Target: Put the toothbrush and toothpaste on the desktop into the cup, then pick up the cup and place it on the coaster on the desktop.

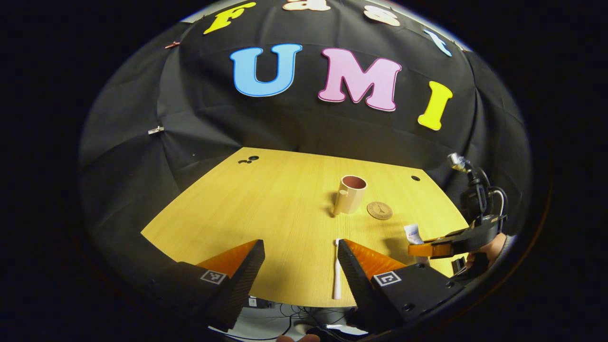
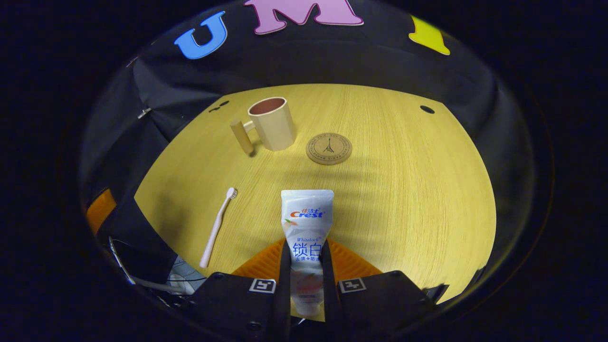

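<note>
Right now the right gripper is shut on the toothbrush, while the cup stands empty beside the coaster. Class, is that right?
Not quite. The right gripper is shut on the toothpaste, as the right gripper view shows; the toothbrush lies free on the desktop. The rest holds: the cup stands empty beside the coaster.
</note>
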`<control>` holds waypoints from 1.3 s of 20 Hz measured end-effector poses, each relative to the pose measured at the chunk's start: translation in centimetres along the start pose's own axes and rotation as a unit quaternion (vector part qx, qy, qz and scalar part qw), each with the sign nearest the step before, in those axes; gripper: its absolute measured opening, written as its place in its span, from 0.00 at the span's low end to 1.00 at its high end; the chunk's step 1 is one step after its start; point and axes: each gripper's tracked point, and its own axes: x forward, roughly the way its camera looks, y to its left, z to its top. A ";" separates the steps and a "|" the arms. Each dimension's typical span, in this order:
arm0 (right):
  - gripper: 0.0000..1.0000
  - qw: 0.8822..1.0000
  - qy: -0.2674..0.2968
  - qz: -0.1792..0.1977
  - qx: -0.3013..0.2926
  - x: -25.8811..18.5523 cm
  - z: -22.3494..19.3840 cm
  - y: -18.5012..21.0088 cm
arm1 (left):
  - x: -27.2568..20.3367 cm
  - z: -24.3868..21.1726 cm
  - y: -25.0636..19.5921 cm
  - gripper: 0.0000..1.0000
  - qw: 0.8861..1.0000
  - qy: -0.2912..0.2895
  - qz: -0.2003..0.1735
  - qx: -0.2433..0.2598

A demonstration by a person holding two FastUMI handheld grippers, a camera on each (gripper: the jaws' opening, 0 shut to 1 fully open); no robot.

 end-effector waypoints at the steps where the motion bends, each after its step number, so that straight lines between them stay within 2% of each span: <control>1: 0.33 1.000 -0.010 0.006 -0.004 -0.6 0.4 -0.1 | 0.5 -0.1 -0.6 0.96 1.000 0.004 -0.005 0.007; 5: 0.33 0.999 -0.027 0.028 0.000 -2.6 1.1 -0.3 | 2.5 -1.8 -2.6 0.96 0.999 0.032 -0.021 0.034; 11: 0.33 0.999 -0.036 0.036 -0.001 -4.1 1.5 -1.8 | 6.3 -5.8 -5.2 0.96 0.992 0.109 -0.036 0.051; 16: 0.33 0.999 -0.035 0.040 0.009 -4.5 1.3 -2.7 | 9.5 -9.0 -6.2 0.95 0.983 0.170 -0.036 0.064; 20: 0.33 0.999 -0.033 0.040 0.009 -4.7 1.4 -3.6 | 12.0 -10.5 -6.7 0.94 0.976 0.198 -0.036 0.087; 21: 0.38 0.999 -0.033 0.041 0.010 -4.8 1.5 -3.8 | 12.6 -10.7 -6.7 0.93 0.974 0.204 -0.032 0.094; 26: 0.33 0.999 -0.030 0.043 0.013 -4.8 1.7 -4.9 | 14.5 -11.9 -6.2 0.85 0.966 0.236 -0.017 0.107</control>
